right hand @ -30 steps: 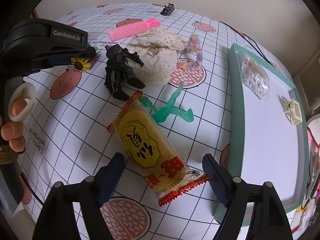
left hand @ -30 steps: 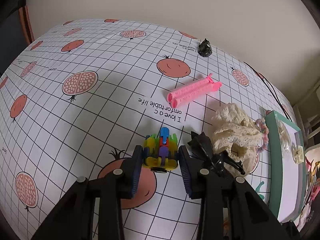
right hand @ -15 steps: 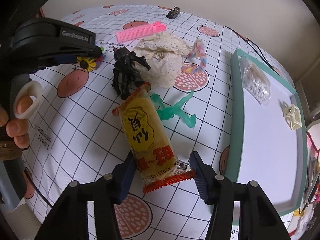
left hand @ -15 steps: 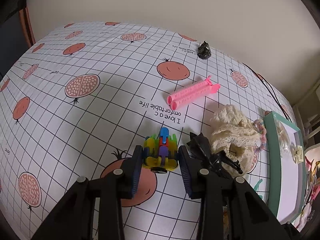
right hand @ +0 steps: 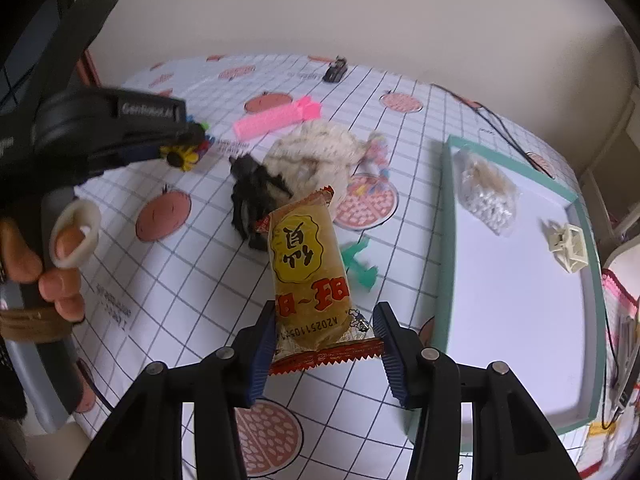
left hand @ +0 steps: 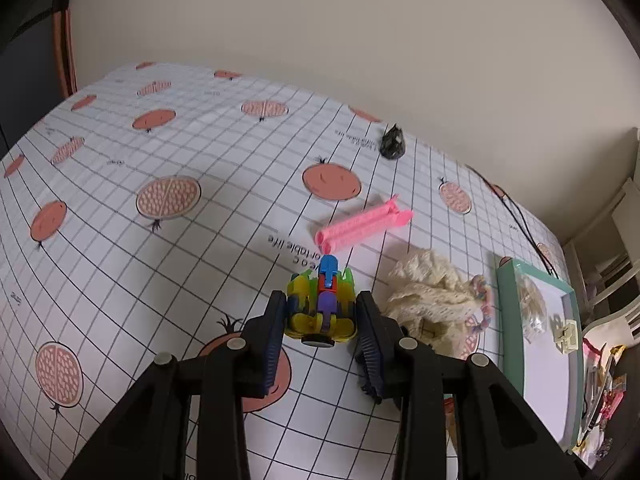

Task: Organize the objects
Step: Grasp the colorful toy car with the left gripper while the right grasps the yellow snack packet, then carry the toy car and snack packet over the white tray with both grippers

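Since a second ago both loads have risen off the checked tablecloth (left hand: 168, 264): the left gripper (left hand: 321, 320) pinches the toy car (left hand: 322, 306) above it, and the right gripper (right hand: 326, 344) clamps the snack packet (right hand: 306, 268) beside the tray (right hand: 448, 264).

Open tablecloth (left hand: 120, 264) stretches left of the left gripper (left hand: 321, 322), free for passage. Ahead, a pink clip (left hand: 360, 226) lies in the way; to the right a cream lace cloth (left hand: 430, 296) and a black claw toy (right hand: 256, 196) crowd the route to the green-rimmed tray (right hand: 448, 240), whose white floor is largely bare.
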The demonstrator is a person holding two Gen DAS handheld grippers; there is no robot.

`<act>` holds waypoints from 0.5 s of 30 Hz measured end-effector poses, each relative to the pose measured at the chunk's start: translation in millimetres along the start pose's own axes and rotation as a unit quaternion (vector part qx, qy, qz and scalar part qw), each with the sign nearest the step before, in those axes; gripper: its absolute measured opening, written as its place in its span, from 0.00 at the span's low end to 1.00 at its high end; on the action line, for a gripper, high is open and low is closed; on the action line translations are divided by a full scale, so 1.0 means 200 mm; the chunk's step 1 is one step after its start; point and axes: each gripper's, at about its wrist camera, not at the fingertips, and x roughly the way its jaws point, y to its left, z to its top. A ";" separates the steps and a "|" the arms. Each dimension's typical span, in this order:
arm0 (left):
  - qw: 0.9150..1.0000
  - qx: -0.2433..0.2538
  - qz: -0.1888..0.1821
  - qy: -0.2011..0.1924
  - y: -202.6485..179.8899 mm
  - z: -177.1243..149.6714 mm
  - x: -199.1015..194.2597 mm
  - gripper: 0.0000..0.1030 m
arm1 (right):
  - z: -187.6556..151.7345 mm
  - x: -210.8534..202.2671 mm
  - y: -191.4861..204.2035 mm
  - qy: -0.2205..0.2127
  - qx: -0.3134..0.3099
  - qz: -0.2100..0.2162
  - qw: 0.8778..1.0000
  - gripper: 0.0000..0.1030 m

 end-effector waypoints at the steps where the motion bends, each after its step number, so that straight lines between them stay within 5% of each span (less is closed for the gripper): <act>1: 1.000 0.000 -0.001 -0.006 0.00 0.01 -0.02 0.36 | 0.00 -0.01 -0.01 -0.005 0.003 0.000 1.000 0.49; 15: 0.997 0.034 -0.036 -0.052 -0.19 -0.01 -0.19 0.36 | -0.01 -0.08 -0.19 -0.037 0.053 -0.020 0.998 0.49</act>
